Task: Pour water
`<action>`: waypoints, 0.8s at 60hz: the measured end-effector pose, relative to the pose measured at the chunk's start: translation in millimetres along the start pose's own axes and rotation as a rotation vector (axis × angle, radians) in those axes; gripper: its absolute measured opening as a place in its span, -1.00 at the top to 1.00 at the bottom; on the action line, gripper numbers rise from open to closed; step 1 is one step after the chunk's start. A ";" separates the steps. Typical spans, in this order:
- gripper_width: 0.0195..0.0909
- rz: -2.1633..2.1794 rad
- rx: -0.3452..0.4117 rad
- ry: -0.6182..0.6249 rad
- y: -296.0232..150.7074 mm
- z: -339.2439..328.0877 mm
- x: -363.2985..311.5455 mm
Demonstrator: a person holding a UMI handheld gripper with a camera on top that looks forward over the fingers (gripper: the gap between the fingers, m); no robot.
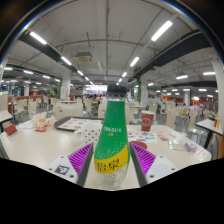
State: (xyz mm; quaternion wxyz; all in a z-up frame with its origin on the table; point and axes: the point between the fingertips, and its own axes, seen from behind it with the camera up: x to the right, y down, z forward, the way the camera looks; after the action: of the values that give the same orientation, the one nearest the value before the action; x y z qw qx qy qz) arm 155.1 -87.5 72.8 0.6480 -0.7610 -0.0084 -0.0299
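Between the two purple-padded fingers [113, 160] stands a clear plastic bottle with a green label and a white cap [112, 138], upright, and both pads look pressed against its sides, so the gripper is clamped on it. Beyond it spreads a pale tabletop [40, 145], with a red paper cup [148, 121] just past the bottle and a crumpled wrapper [42, 122] well off to the other side. Overhead, long ceiling light strips [162, 31] glow.
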 end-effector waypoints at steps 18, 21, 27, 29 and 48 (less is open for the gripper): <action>0.35 -0.031 -0.025 0.029 2.7 10.6 11.2; 0.35 -0.072 -0.007 0.037 -8.9 10.4 22.1; 0.42 -0.199 0.019 0.087 -36.0 25.0 51.9; 0.42 -0.272 0.034 0.101 -48.1 36.9 61.0; 0.42 -1.501 0.090 0.301 -152.8 144.9 84.5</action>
State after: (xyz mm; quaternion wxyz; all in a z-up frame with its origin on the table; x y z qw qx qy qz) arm 236.6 77.8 205.2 0.4788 -0.5119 -0.4358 -0.5647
